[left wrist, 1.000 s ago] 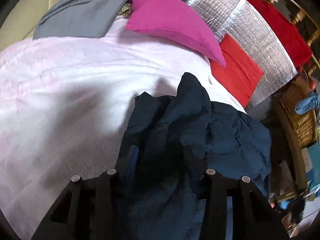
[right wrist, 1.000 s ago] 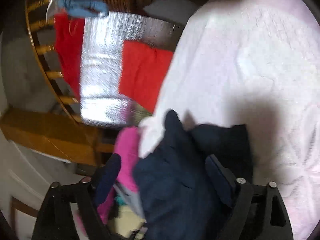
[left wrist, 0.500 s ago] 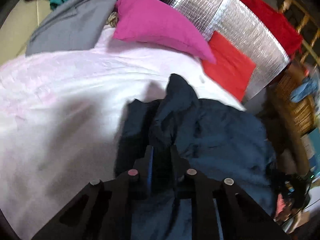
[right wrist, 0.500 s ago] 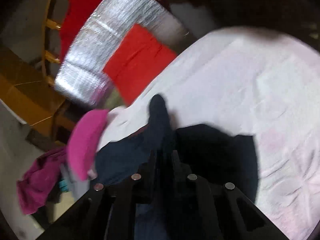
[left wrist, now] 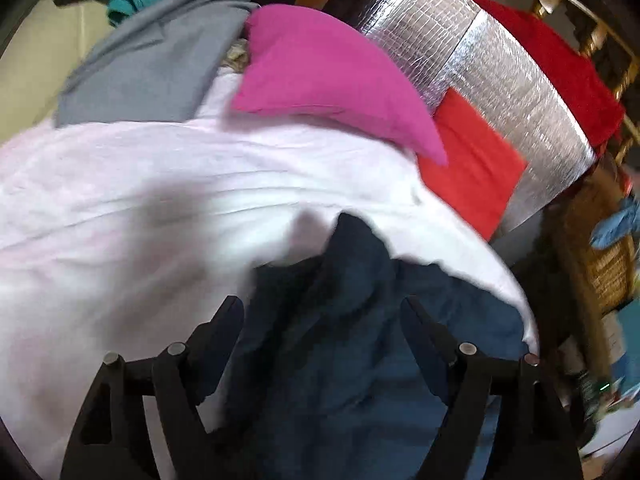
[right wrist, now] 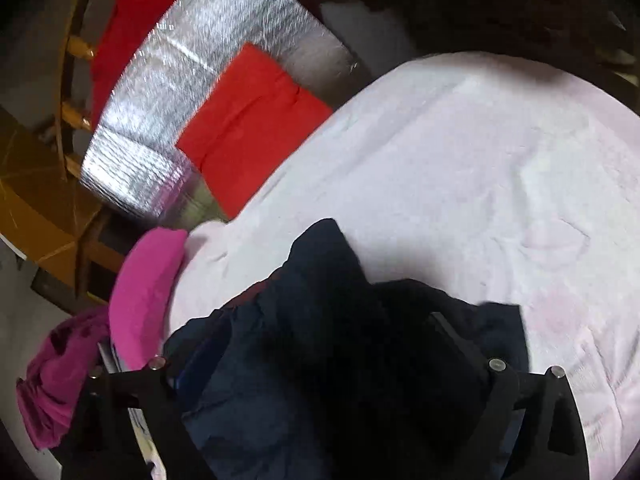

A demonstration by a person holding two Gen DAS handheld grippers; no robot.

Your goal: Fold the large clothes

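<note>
A dark navy garment (left wrist: 344,320) lies bunched on a pale pink bed cover (left wrist: 120,208). In the left wrist view my left gripper (left wrist: 322,312) is open, its fingers (left wrist: 224,320) spread to either side of the bunched cloth. In the right wrist view the same garment (right wrist: 320,340) lies across my right gripper (right wrist: 316,340), which is open with its jaws wide apart; the cloth covers the gap and much of the right finger (right wrist: 452,340). The garment's pointed end (right wrist: 324,236) reaches toward the pillows.
A magenta pillow (left wrist: 328,80) and a grey cloth (left wrist: 152,72) lie at the head of the bed cover. A red cushion (left wrist: 468,160) leans on a silver foil panel (left wrist: 500,76) by a wooden rail. A wicker basket (left wrist: 608,268) stands to the right.
Both grippers were shut on the navy garment half a second ago and have now opened wide. The garment has settled onto the bed cover.
</note>
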